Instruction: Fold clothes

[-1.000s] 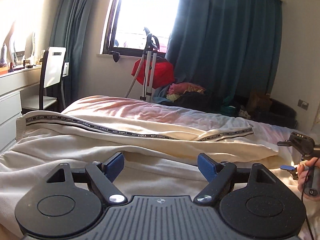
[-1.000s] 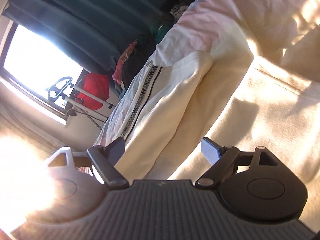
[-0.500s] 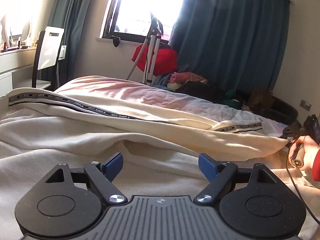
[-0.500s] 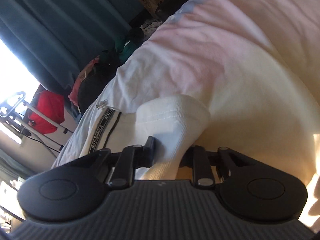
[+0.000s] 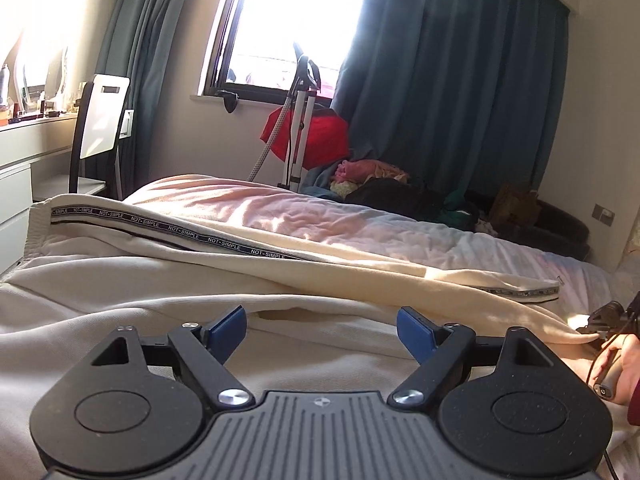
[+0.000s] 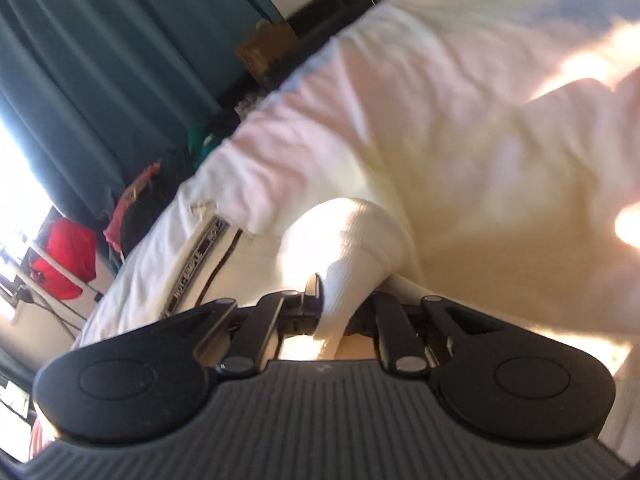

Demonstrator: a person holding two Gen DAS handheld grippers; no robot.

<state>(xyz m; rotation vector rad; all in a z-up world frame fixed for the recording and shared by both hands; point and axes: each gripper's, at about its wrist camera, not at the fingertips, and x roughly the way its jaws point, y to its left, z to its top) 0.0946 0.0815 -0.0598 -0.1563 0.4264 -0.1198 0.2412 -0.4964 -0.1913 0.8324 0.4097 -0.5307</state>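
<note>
A cream sweatshirt (image 5: 168, 280) lies spread across the bed (image 5: 360, 224), its zip edge trimmed with a black tape printed NOT-SIMPLE (image 5: 172, 229) that runs diagonally toward the far right. At that right end the ribbed cuff (image 6: 352, 256) of a sleeve is pinched in the right gripper (image 6: 340, 308): its jaws have just been closing and now press on the white ribbing, which bulges up in front of them. From the left wrist view, the person's right hand (image 5: 616, 368) shows at the edge of the bed holding that gripper's handle. The left gripper (image 5: 320, 330) hovers low over the body of the sweatshirt with its blue pads (image 5: 228, 328) spread wide and only flat fabric between them, nothing clamped. Beyond the bed stand a window (image 5: 296, 20) with dark teal curtains (image 5: 452, 80), a clothes steamer (image 5: 298, 120) by a red bag (image 5: 320, 140), a heap of clothes (image 5: 380, 184) on the floor, and a white chair (image 5: 102, 120) at the left.
</note>
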